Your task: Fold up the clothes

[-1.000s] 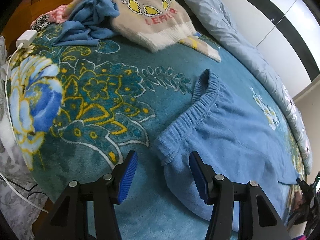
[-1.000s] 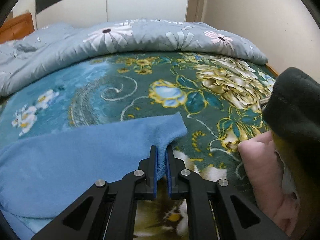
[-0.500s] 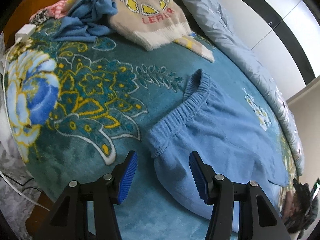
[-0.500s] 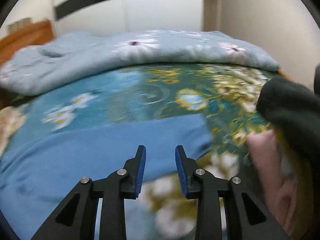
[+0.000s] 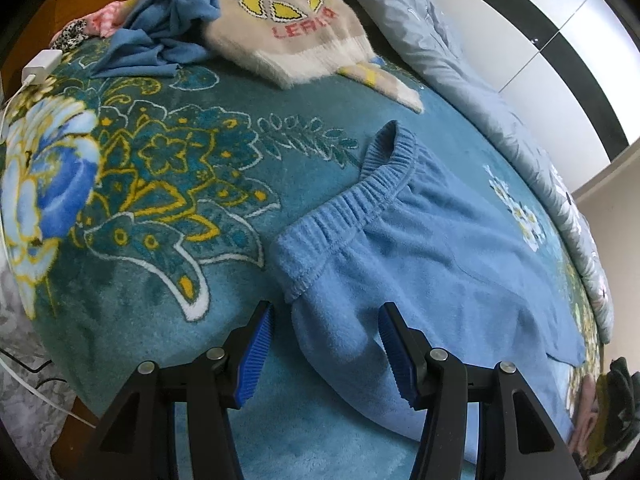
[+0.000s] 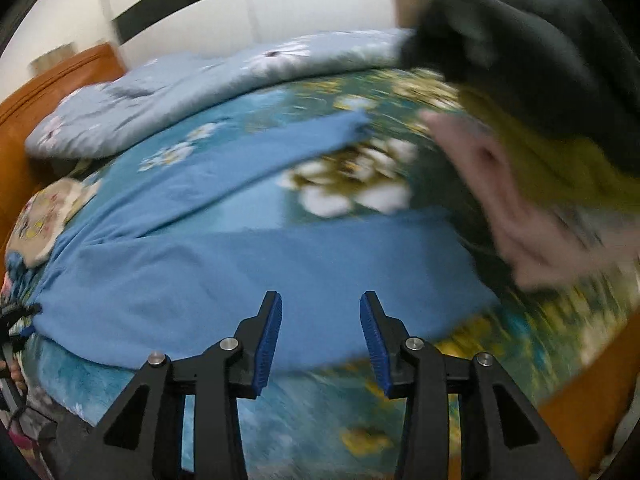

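Light blue fleece trousers (image 5: 420,256) lie spread flat on the teal floral blanket (image 5: 160,184). Their elastic waistband (image 5: 352,200) is just ahead of my left gripper (image 5: 324,344), which is open and empty over the near waist corner. In the right wrist view the trousers (image 6: 224,264) show both legs, the far leg (image 6: 280,148) angled away. My right gripper (image 6: 320,332) is open and empty above the near leg's lower part. That view is motion-blurred.
A beige knitted sweater (image 5: 288,24) and a crumpled blue garment (image 5: 168,28) lie at the head end. A white charger (image 5: 40,64) sits at the left edge. A grey floral quilt (image 5: 480,92) runs along the far side. A stack of pink, yellow and dark clothes (image 6: 540,152) sits right.
My right gripper let go of the trouser leg cuff, opened wide and swung back toward the near leg. My left gripper stayed open and shifted slightly along the waistband.
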Demonstrator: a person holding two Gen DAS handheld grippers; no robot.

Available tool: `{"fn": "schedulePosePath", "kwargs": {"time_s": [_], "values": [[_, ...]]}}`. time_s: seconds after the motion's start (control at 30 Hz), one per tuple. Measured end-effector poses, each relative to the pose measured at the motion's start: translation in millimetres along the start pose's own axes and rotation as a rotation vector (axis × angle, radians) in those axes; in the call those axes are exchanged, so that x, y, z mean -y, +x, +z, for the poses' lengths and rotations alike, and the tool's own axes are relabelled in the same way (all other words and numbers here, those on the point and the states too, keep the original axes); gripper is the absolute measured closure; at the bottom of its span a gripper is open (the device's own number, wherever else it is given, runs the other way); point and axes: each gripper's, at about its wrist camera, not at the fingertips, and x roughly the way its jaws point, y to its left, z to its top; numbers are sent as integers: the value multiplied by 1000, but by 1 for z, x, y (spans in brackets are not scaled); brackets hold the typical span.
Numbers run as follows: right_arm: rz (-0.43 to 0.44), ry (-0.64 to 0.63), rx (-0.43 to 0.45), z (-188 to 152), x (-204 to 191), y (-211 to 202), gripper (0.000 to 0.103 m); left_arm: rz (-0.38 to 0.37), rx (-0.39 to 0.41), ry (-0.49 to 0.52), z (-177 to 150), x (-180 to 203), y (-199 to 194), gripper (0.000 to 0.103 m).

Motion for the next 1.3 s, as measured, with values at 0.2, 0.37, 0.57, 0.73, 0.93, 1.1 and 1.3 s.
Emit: {"fn": "schedulePosePath", "kwargs": {"time_s": [0.2, 0.37, 0.57, 0.73, 0.93, 1.1, 1.3], "values": [[0, 185, -96, -22, 44, 10, 61, -10, 9, -3, -1, -1, -1, 46], [111, 232, -116, -23, 34, 29, 61, -5, 11, 1, -1, 1, 0, 47], [208, 251, -92, -13, 14, 37, 62, -8, 10, -1, 1, 0, 1, 47], [205, 201, -29, 3, 2, 28, 98, -43, 12, -64, 4, -11, 0, 80], [212, 149, 90, 39, -8, 9, 99, -150, 30, -173, 9, -24, -11, 94], [262, 140, 182, 87, -23, 10, 99, -225, 54, -184, 27, -12, -27, 95], [226, 111, 270, 152, -51, 33, 99, -267, 55, -198, 64, 15, -22, 95]]}}
